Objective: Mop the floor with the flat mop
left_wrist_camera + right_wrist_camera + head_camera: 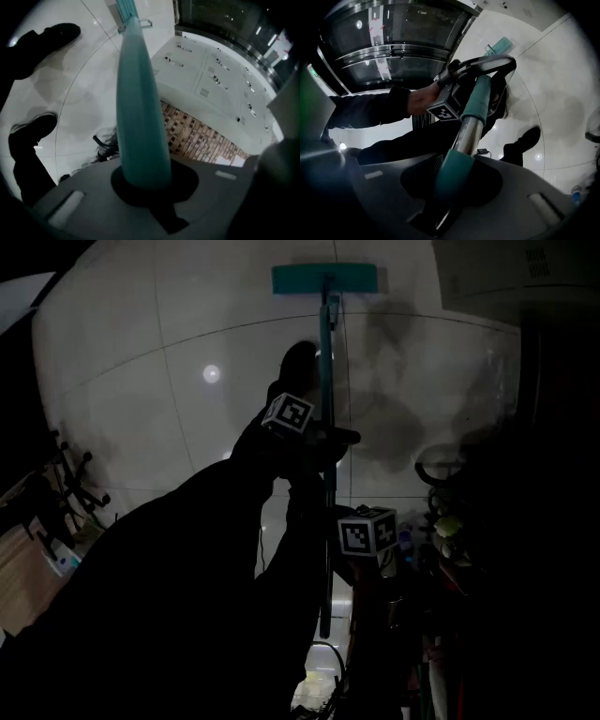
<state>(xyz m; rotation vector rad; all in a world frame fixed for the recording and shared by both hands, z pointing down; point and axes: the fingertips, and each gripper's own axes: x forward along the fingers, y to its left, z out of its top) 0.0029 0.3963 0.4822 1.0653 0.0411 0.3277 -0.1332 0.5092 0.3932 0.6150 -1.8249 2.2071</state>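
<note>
The flat mop has a teal head (324, 278) lying on the white tiled floor (141, 381) far ahead, and its handle (326, 362) runs straight back toward me. My left gripper (323, 439) is shut on the handle higher up. My right gripper (330, 554) is shut on it lower down. In the left gripper view the teal handle (140, 108) passes through the left gripper (147, 183) toward the mop head (125, 7). In the right gripper view the right gripper (450, 187) clamps a teal grip (452, 171) below a metal section (468, 133).
Dark wet smears (403, 427) mark the tiles right of the handle. Dark clutter (450, 521) lines the right side and a rack (66, 484) the left. A cable (323, 667) lies by my feet. White drawer fronts (220, 79) and a brick-patterned strip (201, 136) stand to the right.
</note>
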